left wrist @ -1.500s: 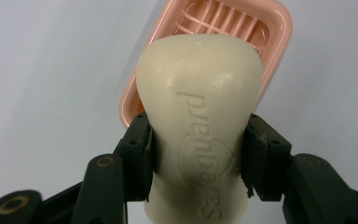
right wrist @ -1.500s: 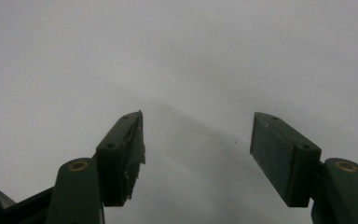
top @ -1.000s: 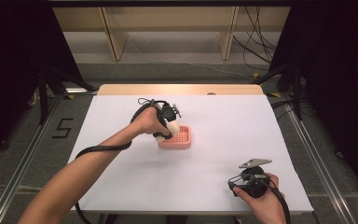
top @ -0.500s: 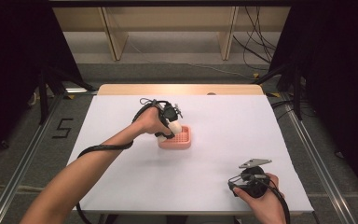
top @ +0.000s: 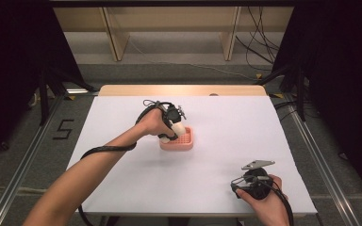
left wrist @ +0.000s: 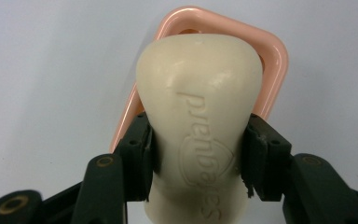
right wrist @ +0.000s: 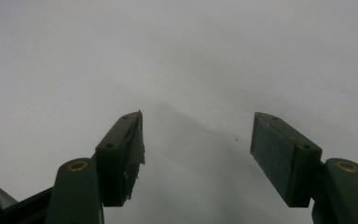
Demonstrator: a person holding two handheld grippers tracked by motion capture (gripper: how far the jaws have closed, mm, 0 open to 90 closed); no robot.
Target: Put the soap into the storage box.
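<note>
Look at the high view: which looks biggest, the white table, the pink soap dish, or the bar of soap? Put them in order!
1. White table, by far the largest.
2. Pink soap dish.
3. Bar of soap, smallest, though the left gripper hides part of it.

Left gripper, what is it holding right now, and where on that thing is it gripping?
The left gripper is shut on a cream soap bar, its pads pressing the bar's two narrower sides near one end, above the pink soap dish.

Cream soap bar with embossed lettering, salmon-pink dish with perforated floor, black gripper jaws, plain white table
</note>
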